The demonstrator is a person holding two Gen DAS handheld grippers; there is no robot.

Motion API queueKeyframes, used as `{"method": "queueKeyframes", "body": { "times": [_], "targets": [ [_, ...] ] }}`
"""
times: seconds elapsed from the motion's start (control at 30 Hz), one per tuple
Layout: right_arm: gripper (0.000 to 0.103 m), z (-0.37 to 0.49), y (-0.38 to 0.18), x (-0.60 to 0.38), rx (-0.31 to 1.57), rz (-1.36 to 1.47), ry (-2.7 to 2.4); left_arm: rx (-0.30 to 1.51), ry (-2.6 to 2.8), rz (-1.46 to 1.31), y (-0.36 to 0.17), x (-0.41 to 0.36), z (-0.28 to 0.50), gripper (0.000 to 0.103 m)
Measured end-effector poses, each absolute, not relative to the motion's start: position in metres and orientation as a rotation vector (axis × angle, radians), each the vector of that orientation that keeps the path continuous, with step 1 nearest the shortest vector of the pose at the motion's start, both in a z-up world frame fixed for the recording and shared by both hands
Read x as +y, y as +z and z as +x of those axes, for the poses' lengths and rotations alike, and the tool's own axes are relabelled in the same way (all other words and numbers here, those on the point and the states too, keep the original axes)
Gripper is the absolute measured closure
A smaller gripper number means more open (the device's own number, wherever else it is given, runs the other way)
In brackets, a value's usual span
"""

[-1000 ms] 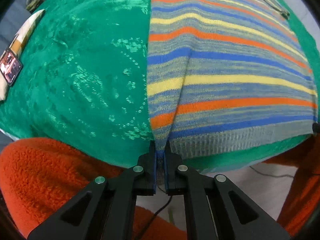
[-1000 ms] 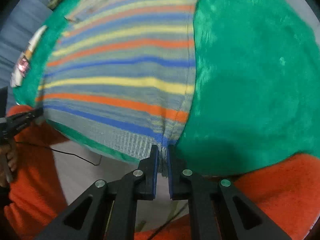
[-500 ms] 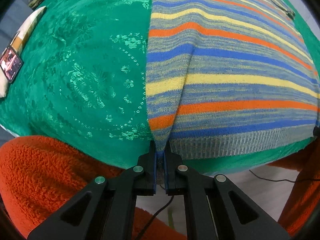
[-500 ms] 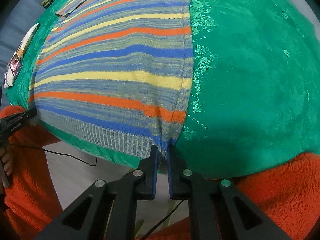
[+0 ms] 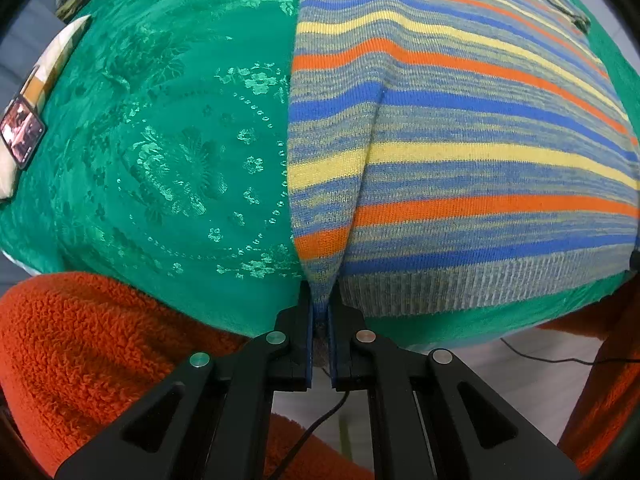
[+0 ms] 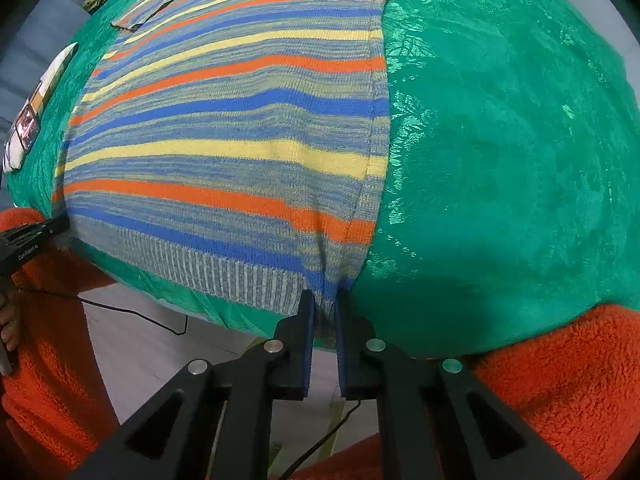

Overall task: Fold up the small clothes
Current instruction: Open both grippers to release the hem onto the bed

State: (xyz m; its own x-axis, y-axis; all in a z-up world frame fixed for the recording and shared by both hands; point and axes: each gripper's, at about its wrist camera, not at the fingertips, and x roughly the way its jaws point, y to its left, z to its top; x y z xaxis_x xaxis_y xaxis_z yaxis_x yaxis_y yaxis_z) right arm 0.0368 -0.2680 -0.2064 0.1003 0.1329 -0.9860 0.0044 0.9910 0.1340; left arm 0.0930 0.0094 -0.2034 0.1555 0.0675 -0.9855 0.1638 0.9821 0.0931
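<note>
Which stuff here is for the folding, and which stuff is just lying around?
For the folding:
- striped sweater, spread on the green cloth
- left gripper, shut on one bottom corner
- right gripper, shut on the other corner

Just lying around:
- green cloth covering the table
- book or card at the far edge
- black cable on the floor

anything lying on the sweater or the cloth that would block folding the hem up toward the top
Nothing visible does. Each hand-held gripper, left and right, is shut on a hem corner of the striped sweater. The sweater's top is bare, and the green cloth beside it is clear; a small flat card lies far off at the edge.
</note>
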Motion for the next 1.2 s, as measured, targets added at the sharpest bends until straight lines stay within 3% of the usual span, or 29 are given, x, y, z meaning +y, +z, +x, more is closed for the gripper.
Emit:
{"method": "queueKeyframes", "body": {
  "times": [0.37, 0.47, 0.6, 0.7, 0.77, 0.87, 0.97, 1.13, 1.2],
  "targets": [
    [0.093, 0.039, -0.210, -0.259, 1.489, 0.073, 0.093, 1.437, -0.068, 0.209, -0.211, 0.009, 0.091, 0.095],
    [0.088, 0.041, -0.212, -0.256, 1.502, 0.072, 0.098, 1.454, -0.058, 0.211, -0.214, 0.011, 0.089, 0.087],
    [0.082, 0.040, -0.220, -0.252, 1.544, 0.056, 0.107, 1.450, -0.045, 0.211, -0.214, 0.016, 0.084, 0.061],
    [0.079, 0.039, -0.222, -0.250, 1.568, 0.054, 0.113, 1.442, -0.045, 0.188, -0.203, 0.022, 0.078, 0.051],
    [0.063, 0.034, -0.217, -0.251, 1.594, 0.065, 0.133, 1.426, -0.046, 0.164, -0.190, 0.028, 0.070, 0.043],
    [0.056, 0.023, -0.194, -0.263, 1.606, 0.064, 0.169, 1.331, -0.025, 0.137, -0.157, 0.043, 0.056, 0.034],
    [0.050, 0.026, -0.141, -0.283, 1.520, -0.007, 0.141, 1.185, 0.008, 0.076, -0.124, 0.062, 0.055, 0.018],
    [0.026, 0.085, -0.053, -0.308, 1.225, -0.180, 0.054, 1.007, 0.034, -0.076, -0.112, 0.069, 0.084, 0.014],
    [0.026, 0.126, -0.037, -0.300, 1.109, -0.270, 0.052, 0.989, 0.038, -0.112, -0.122, 0.063, 0.097, 0.014]
  ]
}}
